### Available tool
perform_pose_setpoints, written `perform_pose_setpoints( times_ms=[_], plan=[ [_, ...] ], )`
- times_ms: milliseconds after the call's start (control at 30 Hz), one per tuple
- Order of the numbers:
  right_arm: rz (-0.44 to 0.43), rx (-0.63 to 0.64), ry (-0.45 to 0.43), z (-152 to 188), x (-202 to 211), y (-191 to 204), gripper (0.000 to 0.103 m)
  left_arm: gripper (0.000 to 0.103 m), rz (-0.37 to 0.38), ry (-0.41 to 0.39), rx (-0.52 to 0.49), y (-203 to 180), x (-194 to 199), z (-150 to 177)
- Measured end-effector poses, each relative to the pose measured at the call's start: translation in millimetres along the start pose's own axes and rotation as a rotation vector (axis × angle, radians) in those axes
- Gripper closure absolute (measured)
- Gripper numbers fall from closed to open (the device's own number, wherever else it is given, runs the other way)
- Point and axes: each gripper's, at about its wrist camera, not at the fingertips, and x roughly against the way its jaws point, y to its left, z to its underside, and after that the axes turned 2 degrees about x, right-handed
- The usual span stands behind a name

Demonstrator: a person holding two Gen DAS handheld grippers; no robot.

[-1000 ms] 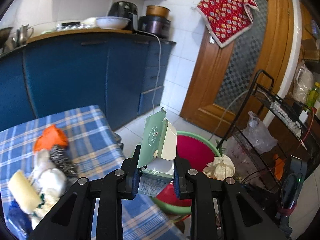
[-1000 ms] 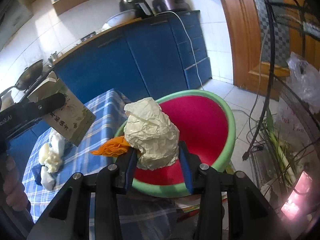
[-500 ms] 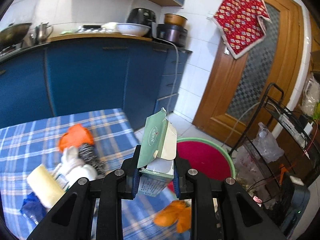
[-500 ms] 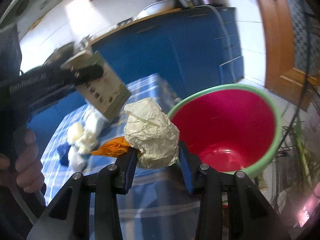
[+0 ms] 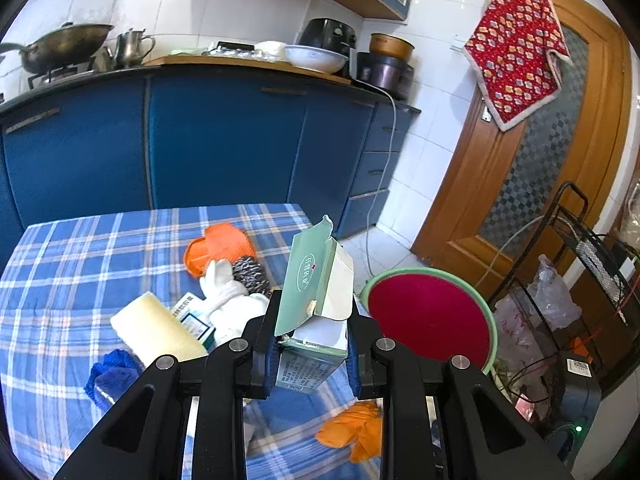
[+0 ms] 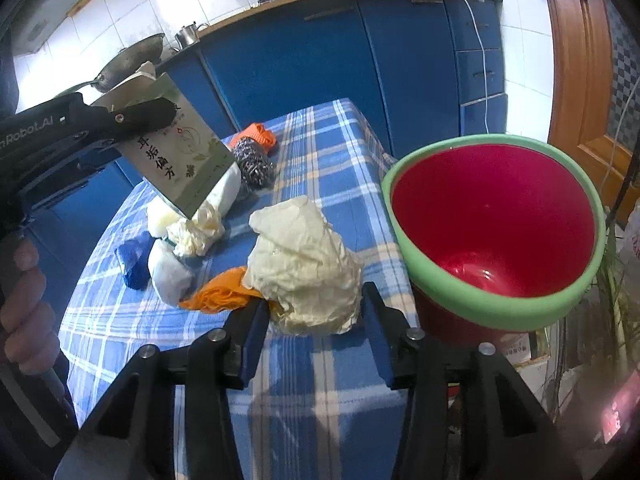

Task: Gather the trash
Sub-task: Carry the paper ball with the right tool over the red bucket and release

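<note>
We see the left gripper (image 5: pixel 312 344) closed on a green carton (image 5: pixel 316 312); its two fingers press the lower sides of the carton, and the torn lid flap stands up above them. In the right wrist view the same carton (image 6: pixel 180 160) hangs in the air, tilted, over the pile of trash on the table.

The right gripper (image 6: pixel 316 332) is clamped on a crumpled cream paper ball (image 6: pixel 304 268). The ball fills the gap between the fingers, and an orange scrap (image 6: pixel 218 290) sticks out at the left finger. We cannot tell if the scrap is also pinched or only lies on the cloth.

Just to the right of the right gripper stands the red basin (image 6: pixel 500 300) with a green rim, below the level of the table top. Its rim is close to the table edge, and its mouth is open. In the left wrist view the basin (image 5: pixel 428 316) is ahead and to the right of the carton.

Ahead and to the left of both grippers, the plaid tablecloth (image 5: pixel 80 264) carries the other trash: a white wad (image 5: pixel 228 300), a steel scourer (image 5: pixel 250 274), an orange cloth (image 5: pixel 218 248), a cream roll (image 5: pixel 156 330) and a blue rag (image 5: pixel 110 378). The far part of the cloth is bare. To the right, behind the basin, is a black wire rack (image 5: pixel 580 264).
</note>
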Motion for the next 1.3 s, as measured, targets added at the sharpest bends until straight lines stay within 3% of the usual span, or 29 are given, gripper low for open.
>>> perform_pose_setpoints(
  times_ms=[367,567,800,867,933,1000,1167,1300],
  plan=[
    [0.014,0.006,-0.032,1.8,21.0,-7.9,0.039,0.077,0.026,0.001,0.021,2.8,3.2,5.5],
    [-0.089,-0.072,-0.051,-8.1,20.3,-20.2,0.039,0.077,0.025,-0.003,0.019,2.1,5.8,6.7],
    [-0.117,-0.096,-0.069,-6.8,23.5,-24.7,0.039,0.077,0.031,-0.002,0.016,1.7,7.0,5.7],
    [-0.096,-0.091,-0.063,-5.9,22.4,-25.6,0.043,0.077,0.035,0.001,0.012,-0.3,6.7,5.7],
    [-0.081,-0.079,-0.049,-4.5,19.3,-25.2,0.06,0.077,0.041,0.005,0.007,-3.0,6.2,5.6],
    [-0.075,-0.07,-0.053,-2.9,19.4,-25.4,0.064,0.077,0.047,0.006,0.001,-6.0,5.7,5.8],
    [-0.073,-0.09,-0.116,-5.3,31.9,-31.1,0.066,0.077,0.08,0.007,-0.031,-20.3,2.8,3.5],
    [0.0,-0.109,-0.185,-11.0,47.5,-43.5,0.066,0.077,0.117,0.009,-0.069,-39.0,-3.7,1.0]
  ],
)
